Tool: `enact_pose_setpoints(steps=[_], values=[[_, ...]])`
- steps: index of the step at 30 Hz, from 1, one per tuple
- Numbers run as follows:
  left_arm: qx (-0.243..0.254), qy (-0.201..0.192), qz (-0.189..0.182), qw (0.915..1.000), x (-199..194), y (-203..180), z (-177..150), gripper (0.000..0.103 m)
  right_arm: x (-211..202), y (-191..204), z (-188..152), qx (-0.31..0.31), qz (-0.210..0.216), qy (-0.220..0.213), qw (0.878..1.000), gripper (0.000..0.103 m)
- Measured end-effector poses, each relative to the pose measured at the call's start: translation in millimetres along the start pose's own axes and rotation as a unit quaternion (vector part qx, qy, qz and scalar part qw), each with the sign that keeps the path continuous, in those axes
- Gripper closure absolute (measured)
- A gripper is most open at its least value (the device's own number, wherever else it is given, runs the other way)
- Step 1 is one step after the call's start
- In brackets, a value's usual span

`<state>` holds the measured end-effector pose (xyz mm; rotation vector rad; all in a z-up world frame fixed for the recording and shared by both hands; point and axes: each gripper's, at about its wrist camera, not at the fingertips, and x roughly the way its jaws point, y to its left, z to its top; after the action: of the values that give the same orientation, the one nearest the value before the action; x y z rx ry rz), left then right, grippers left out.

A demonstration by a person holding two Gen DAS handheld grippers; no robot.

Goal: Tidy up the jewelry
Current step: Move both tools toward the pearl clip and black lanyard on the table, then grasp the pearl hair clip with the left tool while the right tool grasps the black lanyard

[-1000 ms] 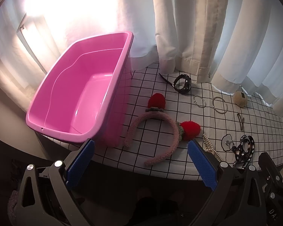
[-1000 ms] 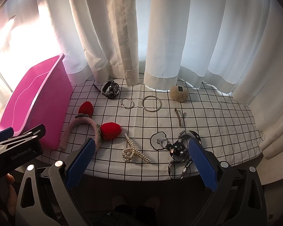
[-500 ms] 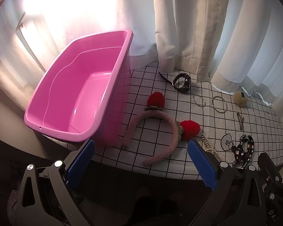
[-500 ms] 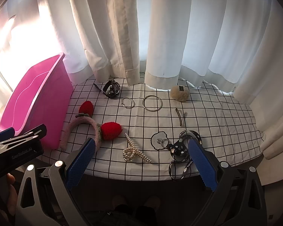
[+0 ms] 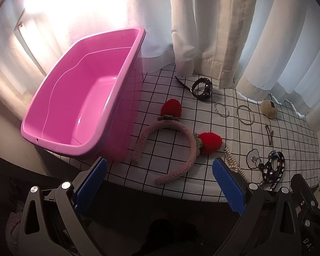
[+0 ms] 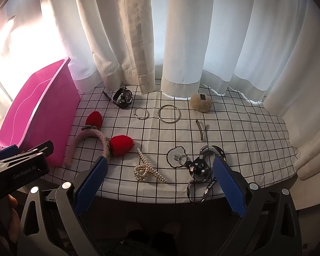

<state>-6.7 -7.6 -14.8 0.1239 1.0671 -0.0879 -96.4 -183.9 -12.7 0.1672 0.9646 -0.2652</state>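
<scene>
Here, from the left wrist view, the left gripper (image 5: 160,183) hangs with jaws spread wide and nothing between them; a pink bin (image 5: 53,140) sits at ten o'clock, a fuzzy pink headband (image 5: 177,132) at twelve.

From the right wrist view, the right gripper (image 6: 160,181) likewise gapes, holding nothing; a pearl hair clip (image 6: 147,168) lies at twelve, a black watch (image 6: 122,97) beyond at eleven.

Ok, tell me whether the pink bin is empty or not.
Empty: the pink bin shows only bare pink floor in the left wrist view; every accessory lies on the checked cloth.
</scene>
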Motion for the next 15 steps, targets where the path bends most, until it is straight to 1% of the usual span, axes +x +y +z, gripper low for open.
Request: enact_pose_setpoints(steps=[4,7,12,15], values=[[0.013,0.003,0.0,0.9999,5.4,-13.0,-2.3,0.006,4.3,-9.7,-4.3,-0.007,-0.005,0.003,1.0,0.009],[0.025,0.01,-0.004,0.9996,11.7,-25.3,-5.4,0.006,12.0,-20.1,-8.8,-0.01,-0.01,0.013,1.0,0.009],[0.042,0.018,-0.019,0.9988,25.0,-47.5,-12.8,0.006,27.8,-45.9,-18.3,0.007,0.005,0.032,0.999,0.009],[0.05,0.022,-0.028,0.9981,34.6,-62.1,-18.4,0.006,38.3,-62.9,-23.8,0.016,0.003,0.038,0.999,0.009]])
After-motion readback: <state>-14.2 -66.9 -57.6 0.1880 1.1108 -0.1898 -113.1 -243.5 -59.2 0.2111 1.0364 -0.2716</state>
